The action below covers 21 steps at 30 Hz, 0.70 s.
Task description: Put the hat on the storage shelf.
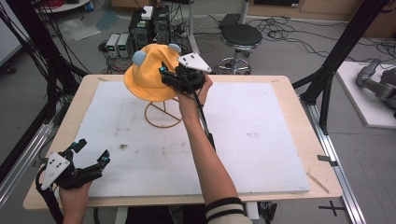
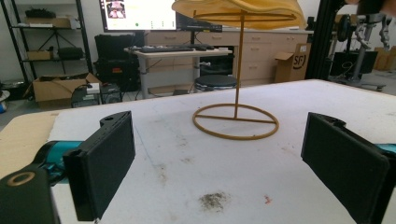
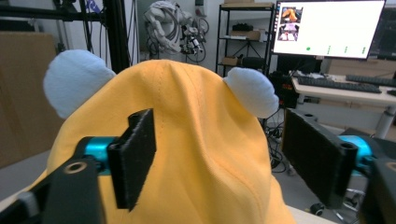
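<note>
A yellow hat (image 1: 145, 74) with two pale blue ears sits on top of a thin wire stand (image 1: 162, 116) at the back middle of the white board. My right gripper (image 1: 164, 76) is held up against the hat's right side, open. In the right gripper view the hat (image 3: 201, 140) rises between and beyond the spread jaws of this gripper (image 3: 219, 154). My left gripper (image 1: 93, 150) rests open at the board's front left corner with nothing in it. Its own view looks between the jaws (image 2: 219, 163) at the stand (image 2: 236, 121) and the hat's brim (image 2: 238, 9).
The white board (image 1: 261, 140) covers most of a wooden table (image 1: 299, 102). Black frame posts (image 1: 336, 60) stand at both sides. Behind the table are a round stool (image 1: 240, 37) and computer boxes (image 1: 149, 25) on the floor. A dirt smudge (image 2: 212, 200) marks the board.
</note>
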{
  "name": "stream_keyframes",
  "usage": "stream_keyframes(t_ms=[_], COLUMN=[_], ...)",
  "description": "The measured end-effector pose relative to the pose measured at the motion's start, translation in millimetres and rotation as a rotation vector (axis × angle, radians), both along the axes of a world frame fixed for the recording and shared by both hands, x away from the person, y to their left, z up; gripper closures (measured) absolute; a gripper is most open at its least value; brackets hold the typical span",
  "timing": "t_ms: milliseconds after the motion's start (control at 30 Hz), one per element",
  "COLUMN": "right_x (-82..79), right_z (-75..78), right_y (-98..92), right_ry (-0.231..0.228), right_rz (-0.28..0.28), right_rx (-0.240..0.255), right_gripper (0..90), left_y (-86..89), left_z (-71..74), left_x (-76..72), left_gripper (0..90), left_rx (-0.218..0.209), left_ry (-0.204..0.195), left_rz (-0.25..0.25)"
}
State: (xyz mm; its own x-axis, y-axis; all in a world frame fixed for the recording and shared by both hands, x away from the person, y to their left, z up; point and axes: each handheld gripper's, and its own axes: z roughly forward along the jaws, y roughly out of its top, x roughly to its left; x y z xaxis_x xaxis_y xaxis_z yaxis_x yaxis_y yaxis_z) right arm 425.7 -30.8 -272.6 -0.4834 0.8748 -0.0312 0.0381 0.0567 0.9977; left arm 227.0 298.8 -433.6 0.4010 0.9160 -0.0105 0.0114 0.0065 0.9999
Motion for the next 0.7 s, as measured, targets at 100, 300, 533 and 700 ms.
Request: stream_keyframes(t_ms=[100,300,533,700], right_x=[-6.7,-23.9,-45.1,-65.0], right_z=[4.0,12.8,15.7,11.5], right_y=[-9.8,-35.9,-87.8,-131.5], right_ry=[-0.018,-0.078,-0.105,-0.119], right_rz=[0.021,0.092,0.089,0.064], right_rx=[0.016,0.041,0.073,0.081], right_gripper=[19.9,19.3,18.3,17.9], left_y=[1.4,0.6,0.5,0.0], left_z=[-1.1,-2.1,-1.7,-0.7], left_x=[0.0,0.3,0.5,1.2], left_gripper=[10.3,10.3,10.3,10.3], left_rx=[-0.005,0.006,-0.008,-0.015], left_ry=[0.003,0.007,0.006,0.003], left_rz=[0.005,0.005,0.002,0.005])
